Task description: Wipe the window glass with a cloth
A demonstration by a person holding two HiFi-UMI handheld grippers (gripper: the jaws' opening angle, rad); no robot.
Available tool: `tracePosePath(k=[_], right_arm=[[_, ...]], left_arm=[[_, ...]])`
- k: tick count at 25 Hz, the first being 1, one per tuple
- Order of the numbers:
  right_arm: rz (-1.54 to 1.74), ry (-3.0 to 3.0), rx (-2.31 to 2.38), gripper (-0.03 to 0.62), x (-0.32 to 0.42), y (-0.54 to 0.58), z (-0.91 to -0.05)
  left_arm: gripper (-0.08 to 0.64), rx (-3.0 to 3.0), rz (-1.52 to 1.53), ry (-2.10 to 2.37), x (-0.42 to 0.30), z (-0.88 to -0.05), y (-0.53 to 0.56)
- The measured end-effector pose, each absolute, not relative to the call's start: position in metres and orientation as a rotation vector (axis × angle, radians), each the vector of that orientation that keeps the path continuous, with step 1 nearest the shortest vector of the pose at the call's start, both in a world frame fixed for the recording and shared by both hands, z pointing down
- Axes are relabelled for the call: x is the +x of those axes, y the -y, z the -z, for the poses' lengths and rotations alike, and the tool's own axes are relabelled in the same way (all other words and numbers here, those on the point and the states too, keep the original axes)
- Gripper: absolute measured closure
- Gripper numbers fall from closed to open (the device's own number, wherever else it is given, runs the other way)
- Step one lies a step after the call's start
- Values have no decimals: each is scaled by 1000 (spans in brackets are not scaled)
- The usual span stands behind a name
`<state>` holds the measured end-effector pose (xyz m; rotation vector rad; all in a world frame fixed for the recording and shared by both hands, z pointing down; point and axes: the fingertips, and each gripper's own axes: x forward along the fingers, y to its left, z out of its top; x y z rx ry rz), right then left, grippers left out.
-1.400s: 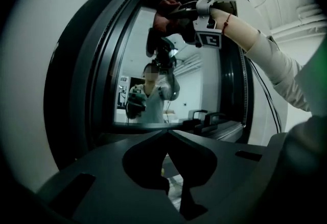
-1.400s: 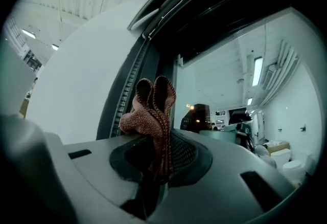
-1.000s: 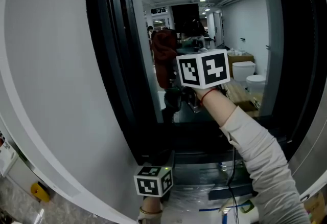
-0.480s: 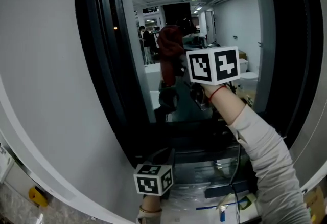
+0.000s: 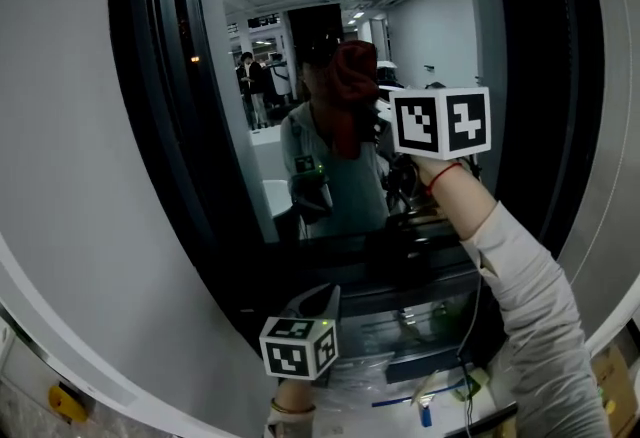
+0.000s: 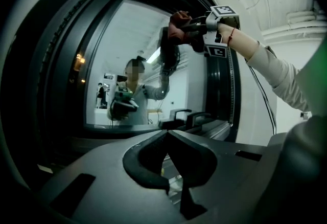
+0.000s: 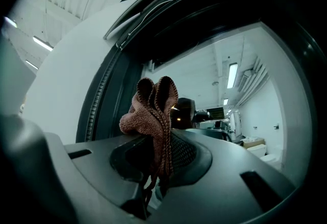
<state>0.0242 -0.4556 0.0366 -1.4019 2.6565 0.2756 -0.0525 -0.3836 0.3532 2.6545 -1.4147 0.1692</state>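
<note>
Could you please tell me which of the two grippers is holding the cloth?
The right gripper, held up at the window glass, has its jaws shut on the reddish-brown cloth; the left gripper sits lower, jaws together on nothing.

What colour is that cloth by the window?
Reddish-brown, with a knitted look. The cloth shows best in the right gripper view.

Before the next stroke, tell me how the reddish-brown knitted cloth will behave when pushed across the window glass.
The reddish-brown knitted cloth is probably floppy: it bunches in folds above the right gripper, whose jaws are shut on it. It looks light, standing up from that pinch alone. Its coarse knit should drag rather than slip on the window glass.
</note>
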Motion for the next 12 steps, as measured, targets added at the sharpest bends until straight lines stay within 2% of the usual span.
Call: tracePosePath(k=[12], right_arm=[[-247,-2531,-1605,541,116,453,-44]], left_arm=[[555,2732,-183,1274,-7,-356,387]])
